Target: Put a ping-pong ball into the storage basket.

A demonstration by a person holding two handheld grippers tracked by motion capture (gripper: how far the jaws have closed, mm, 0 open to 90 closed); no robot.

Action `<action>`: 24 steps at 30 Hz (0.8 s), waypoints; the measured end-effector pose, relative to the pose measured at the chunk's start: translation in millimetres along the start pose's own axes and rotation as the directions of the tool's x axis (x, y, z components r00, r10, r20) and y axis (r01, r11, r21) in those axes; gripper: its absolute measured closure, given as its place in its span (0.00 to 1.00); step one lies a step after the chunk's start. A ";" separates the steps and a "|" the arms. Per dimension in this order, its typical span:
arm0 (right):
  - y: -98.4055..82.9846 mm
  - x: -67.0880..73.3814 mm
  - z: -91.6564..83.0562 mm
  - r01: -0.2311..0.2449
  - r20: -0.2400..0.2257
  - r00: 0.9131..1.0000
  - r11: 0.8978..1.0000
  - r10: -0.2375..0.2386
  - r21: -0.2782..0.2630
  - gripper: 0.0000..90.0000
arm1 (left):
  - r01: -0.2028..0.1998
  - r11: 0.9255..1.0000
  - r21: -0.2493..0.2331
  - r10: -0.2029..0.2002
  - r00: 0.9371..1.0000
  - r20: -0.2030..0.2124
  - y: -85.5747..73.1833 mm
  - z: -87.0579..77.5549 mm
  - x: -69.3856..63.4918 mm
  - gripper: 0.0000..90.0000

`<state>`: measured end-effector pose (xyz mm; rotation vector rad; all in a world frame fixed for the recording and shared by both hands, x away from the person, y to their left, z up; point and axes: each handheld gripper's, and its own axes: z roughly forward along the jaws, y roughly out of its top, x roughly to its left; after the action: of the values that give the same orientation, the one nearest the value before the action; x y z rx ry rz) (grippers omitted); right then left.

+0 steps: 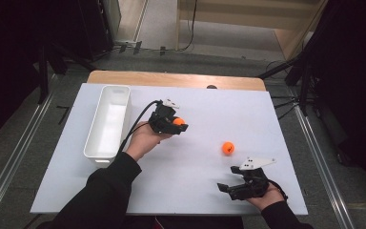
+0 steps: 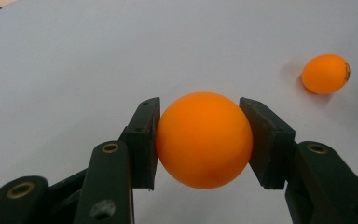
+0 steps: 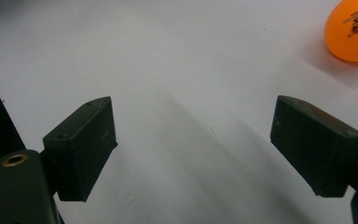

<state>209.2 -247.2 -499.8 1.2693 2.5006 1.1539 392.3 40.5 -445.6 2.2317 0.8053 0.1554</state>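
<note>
My left gripper (image 1: 180, 125) is shut on an orange ball (image 1: 178, 121) and holds it above the middle of the white table. Its own view shows both black pads pressed against the sides of that held ball (image 2: 204, 140). A second orange ball (image 1: 227, 148) lies loose on the table to the right, also seen as the far ball (image 2: 325, 73) in the left gripper view. My right gripper (image 1: 229, 181) rests near the table's front right edge, its jaws wide apart with nothing between them. The loose ball (image 3: 354, 29) sits at the upper right of its view.
A white rectangular bin (image 1: 108, 119) stands lengthwise at the left of the white table top (image 1: 209, 109). A wooden strip (image 1: 171, 78) runs along the far edge. Dark stands and rails flank the table on both sides.
</note>
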 end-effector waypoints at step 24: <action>0.3 2.1 0.0 0.010 -0.005 1.000 1.000 -0.010 0.006 0.14 | 0.014 1.000 0.007 -0.014 0.998 0.061 -0.5 -18.5 -4.1 0.57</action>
<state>208.0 -245.6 -499.1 1.2557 2.5128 1.1503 382.5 49.7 -432.2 2.2256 0.7892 0.0772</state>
